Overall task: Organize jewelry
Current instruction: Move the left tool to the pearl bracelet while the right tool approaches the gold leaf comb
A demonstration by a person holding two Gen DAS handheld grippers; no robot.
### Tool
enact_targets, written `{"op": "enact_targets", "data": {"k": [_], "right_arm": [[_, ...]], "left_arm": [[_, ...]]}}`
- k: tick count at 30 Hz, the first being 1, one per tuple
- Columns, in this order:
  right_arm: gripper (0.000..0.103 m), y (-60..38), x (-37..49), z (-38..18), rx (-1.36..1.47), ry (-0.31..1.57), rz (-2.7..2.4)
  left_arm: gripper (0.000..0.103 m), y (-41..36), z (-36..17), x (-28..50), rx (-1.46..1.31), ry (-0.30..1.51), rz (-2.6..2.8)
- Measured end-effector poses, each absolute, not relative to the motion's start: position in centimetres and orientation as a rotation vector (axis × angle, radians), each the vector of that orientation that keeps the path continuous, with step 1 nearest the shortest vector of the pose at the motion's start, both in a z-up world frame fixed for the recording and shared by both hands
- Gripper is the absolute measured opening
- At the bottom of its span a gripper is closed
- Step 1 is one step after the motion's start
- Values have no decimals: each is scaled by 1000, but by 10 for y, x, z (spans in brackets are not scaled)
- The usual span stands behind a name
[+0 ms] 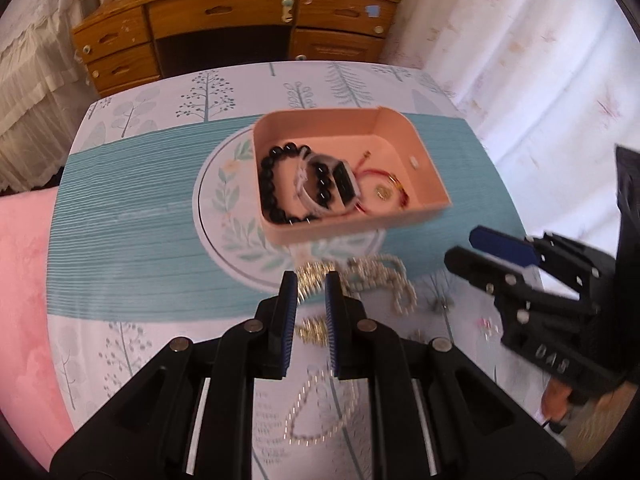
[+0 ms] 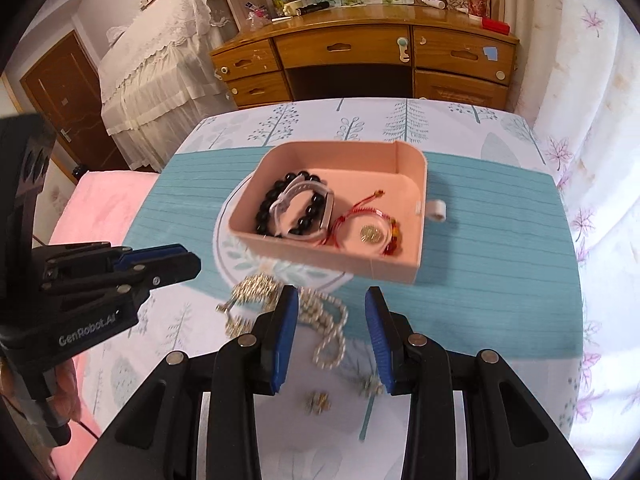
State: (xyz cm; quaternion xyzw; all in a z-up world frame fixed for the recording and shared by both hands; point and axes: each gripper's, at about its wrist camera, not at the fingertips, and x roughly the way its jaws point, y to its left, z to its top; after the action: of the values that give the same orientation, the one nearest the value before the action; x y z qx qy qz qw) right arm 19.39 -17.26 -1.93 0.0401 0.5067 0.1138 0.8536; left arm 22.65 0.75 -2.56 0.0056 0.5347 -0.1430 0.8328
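Near the middle of the tablecloth [image 2: 500, 260]: an open pink box [image 1: 340, 230], with a black bead bracelet [image 1: 272, 184], a white watch [image 1: 320, 184], a red cord bracelet [image 2: 360, 216] and a gold coin [image 2: 370, 235] inside. Just in front of the box, loose on the cloth: a gold chain [image 2: 252, 288], a pearl necklace [image 2: 332, 332] and small blurred pieces [image 2: 317, 400]. Above this heap, the left gripper [image 1: 311, 280]: jaws almost together, only a narrow slit, nothing visibly caught. Beside it, the right gripper [image 2: 332, 294]: jaws partly apart, pads bare, gripping nothing, necklace below on the cloth.
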Motion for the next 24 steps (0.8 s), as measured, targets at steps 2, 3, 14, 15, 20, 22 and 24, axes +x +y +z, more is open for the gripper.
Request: {"op": "enact_targets", "data": {"k": [2,3,14,15,20,22,24], "right_arm": [[35,-174,181,-17,82,1065,246],[35,-174,173,-16,81,1068,247],[35,-175,117,-20,93,1111,285],[35,-175,112,-22,87,1121,282],[35,-177,102,-34,79,1153,278],[35,-178,101,-40,79,1167,278],[35,-178,100,-47,74,1179,277]], "left_arm": [[10,9,-22,209,10,1111,-322],[10,9,-21,201,11,1109,-331],[10,20,-48,148,29,1260,-392],[10,20,-53,145,48,1269,-376],[10,31,-78,141,73,1340,-338],[10,35,-87,141,78,1357,-336],[10,36,-93,141,73,1363,-348]]}}
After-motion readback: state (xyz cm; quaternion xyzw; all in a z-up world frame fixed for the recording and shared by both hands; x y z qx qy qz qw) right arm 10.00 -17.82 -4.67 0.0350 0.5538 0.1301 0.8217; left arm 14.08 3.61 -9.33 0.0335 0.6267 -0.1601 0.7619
